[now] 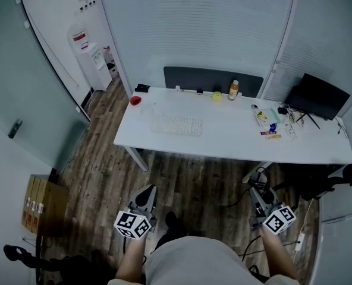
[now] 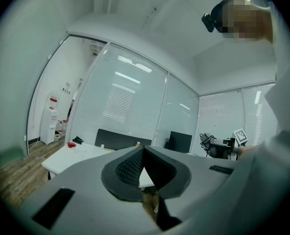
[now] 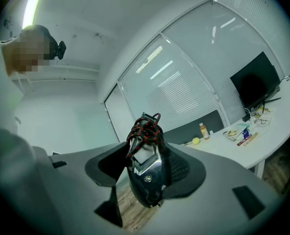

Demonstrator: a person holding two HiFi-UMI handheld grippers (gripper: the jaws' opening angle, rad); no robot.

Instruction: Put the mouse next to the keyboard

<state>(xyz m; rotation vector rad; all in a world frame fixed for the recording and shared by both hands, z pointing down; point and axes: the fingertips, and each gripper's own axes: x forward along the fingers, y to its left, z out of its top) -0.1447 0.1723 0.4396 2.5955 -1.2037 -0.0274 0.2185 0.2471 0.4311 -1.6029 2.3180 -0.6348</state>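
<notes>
Right gripper view is showing the right gripper [image 3: 146, 156] with its jaws clamping one dark mouse [image 3: 147, 177], a red-and-black cable [image 3: 144, 131] wound round it. The left gripper [image 2: 144, 151] is holding its jaws closed on nothing. Both are hanging over the wood floor [image 1: 104, 159], well apart from the one white bench [image 1: 235, 141]. One keyboard [image 1: 177, 125] is lying on its left part, with one bottle [image 1: 233, 89] and one yellow ball [image 1: 217, 96] behind and one black monitor [image 1: 316, 97] at the right.
</notes>
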